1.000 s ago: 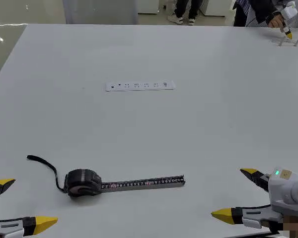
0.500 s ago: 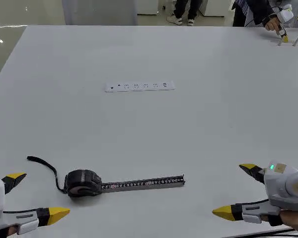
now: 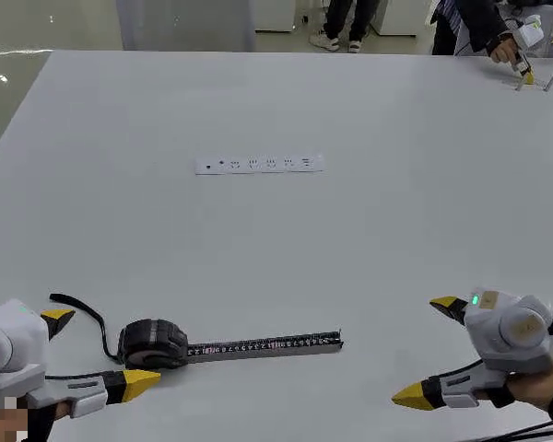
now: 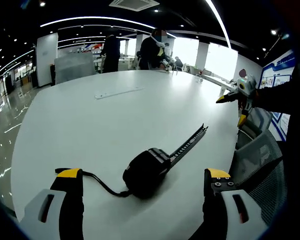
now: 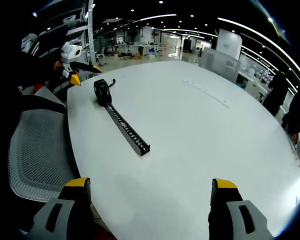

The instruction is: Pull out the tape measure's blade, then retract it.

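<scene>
The black tape measure (image 3: 154, 343) lies on the white bench (image 3: 369, 221) with its blade (image 3: 267, 345) drawn out flat. The left gripper (image 3: 103, 348) sits just beside it, fingers (image 3: 134, 382) apart. The right gripper (image 3: 422, 350) hovers beyond the blade's tip, fingers apart and empty.

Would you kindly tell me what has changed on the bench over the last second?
The left gripper has advanced toward the tape measure; its open jaws now sit close to the case, not touching it. The right gripper has edged slightly inward, also open. Nothing was taken hold of or let go. The tape measure stayed put with its blade pulled out, and the power strip has not moved.
</scene>
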A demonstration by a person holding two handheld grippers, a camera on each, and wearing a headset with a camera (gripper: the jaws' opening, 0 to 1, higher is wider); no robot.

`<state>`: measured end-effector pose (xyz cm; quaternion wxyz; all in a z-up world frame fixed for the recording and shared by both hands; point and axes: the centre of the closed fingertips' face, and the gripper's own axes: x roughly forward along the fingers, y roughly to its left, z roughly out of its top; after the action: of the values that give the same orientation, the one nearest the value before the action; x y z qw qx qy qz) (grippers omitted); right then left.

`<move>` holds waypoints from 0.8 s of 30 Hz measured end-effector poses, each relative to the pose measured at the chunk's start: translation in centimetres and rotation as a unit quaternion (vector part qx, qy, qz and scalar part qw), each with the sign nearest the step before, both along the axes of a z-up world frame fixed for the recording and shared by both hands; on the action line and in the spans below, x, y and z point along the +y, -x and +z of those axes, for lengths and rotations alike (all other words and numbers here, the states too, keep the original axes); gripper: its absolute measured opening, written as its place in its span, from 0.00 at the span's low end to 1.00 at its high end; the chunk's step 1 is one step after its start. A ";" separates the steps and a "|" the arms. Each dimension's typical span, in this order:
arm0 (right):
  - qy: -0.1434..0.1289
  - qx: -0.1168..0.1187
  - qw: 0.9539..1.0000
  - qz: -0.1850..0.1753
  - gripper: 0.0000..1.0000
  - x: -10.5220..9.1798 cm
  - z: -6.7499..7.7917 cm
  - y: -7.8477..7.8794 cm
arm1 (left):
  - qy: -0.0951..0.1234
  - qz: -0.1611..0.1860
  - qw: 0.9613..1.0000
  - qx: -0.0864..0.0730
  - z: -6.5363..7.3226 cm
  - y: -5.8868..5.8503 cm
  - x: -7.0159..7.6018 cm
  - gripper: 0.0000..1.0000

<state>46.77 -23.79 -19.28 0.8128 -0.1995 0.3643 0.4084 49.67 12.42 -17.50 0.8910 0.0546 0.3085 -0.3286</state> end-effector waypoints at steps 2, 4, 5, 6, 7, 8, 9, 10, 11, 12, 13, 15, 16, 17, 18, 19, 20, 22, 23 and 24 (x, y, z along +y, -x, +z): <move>0.003 -0.004 1.000 0.009 0.99 0.4 0.3 -0.4 | 0.001 0.002 1.000 0.001 -0.1 -0.1 -0.4 0.99; 0.005 -0.008 1.000 0.018 0.99 0.6 0.4 -0.8 | 0.005 0.005 1.000 0.003 -0.1 -0.1 -0.7 0.99; 0.008 -0.008 1.000 0.021 0.99 0.7 0.4 -1.0 | 0.005 0.008 1.000 0.004 -0.2 -0.2 -0.9 0.99; 0.009 -0.008 1.000 0.024 0.99 0.7 0.4 -1.1 | 0.005 0.011 1.000 0.003 -0.2 -0.3 -1.0 0.99; 0.010 -0.008 0.999 0.029 0.99 0.9 0.5 -1.3 | 0.004 0.015 1.000 0.002 -0.2 -0.4 -1.1 0.99; 0.012 -0.009 0.999 0.034 0.99 1.0 0.5 -1.4 | 0.003 0.019 1.000 0.001 -0.2 -0.5 -1.2 0.99; 0.019 -0.008 0.999 0.042 0.99 1.1 0.5 -1.6 | 0.001 0.023 1.000 -0.003 -0.2 -0.8 -1.3 0.99; 0.022 -0.007 0.999 0.047 0.99 1.2 0.5 -1.6 | 0.000 0.022 1.000 -0.005 -0.3 -0.9 -1.3 0.99; 0.023 -0.006 0.998 0.050 0.99 1.2 0.4 -1.8 | -0.001 0.022 1.000 -0.006 -0.3 -1.0 -1.5 0.99; 0.024 -0.005 0.998 0.055 0.99 1.3 0.5 -1.9 | -0.005 0.024 1.000 -0.008 -0.3 -1.1 -1.7 0.99; 0.026 -0.004 0.998 0.058 0.99 1.4 0.5 -2.0 | -0.007 0.024 1.000 -0.009 -0.3 -1.2 -1.8 0.99; 0.033 -0.003 0.997 0.068 0.99 1.5 0.5 -2.2 | 0.000 0.028 1.000 -0.008 -0.2 -1.4 -2.1 0.99; 0.035 -0.002 0.997 0.070 0.99 1.6 0.5 -2.3 | 0.003 0.030 1.000 -0.007 -0.2 -1.5 -2.2 0.99; 0.040 -0.007 0.996 0.073 0.99 1.6 0.5 -2.6 | 0.002 0.034 0.999 -0.005 -0.4 -1.5 -2.3 0.99; 0.045 -0.012 0.996 0.076 0.99 1.6 0.6 -2.9 | 0.001 0.032 0.999 -0.004 -0.5 -1.5 -2.4 0.99; 0.047 -0.012 0.996 0.076 0.99 1.6 0.5 -3.2 | 0.001 0.031 1.000 -0.002 -0.6 -1.5 -2.6 0.99; 0.048 -0.011 0.996 0.077 0.99 1.6 0.5 -3.4 | 0.001 0.031 1.000 -0.001 -0.7 -1.4 -2.7 0.99; 0.052 -0.010 0.995 0.083 0.99 1.8 0.4 -3.6 | -0.002 0.035 0.999 0.003 -1.0 -1.4 -2.8 0.99; 0.057 -0.010 0.995 0.087 0.99 1.8 0.3 -3.8 | -0.002 0.037 0.999 0.004 -1.1 -1.4 -2.7 0.99; 0.061 -0.008 0.994 0.090 0.99 1.7 0.1 -3.9 | -0.004 0.046 0.999 0.007 -1.3 -1.4 -2.6 0.99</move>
<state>50.68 -22.05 -19.21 0.7619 -0.2836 0.3630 0.4553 51.10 9.79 -18.79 0.9026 0.0418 0.3185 -0.2866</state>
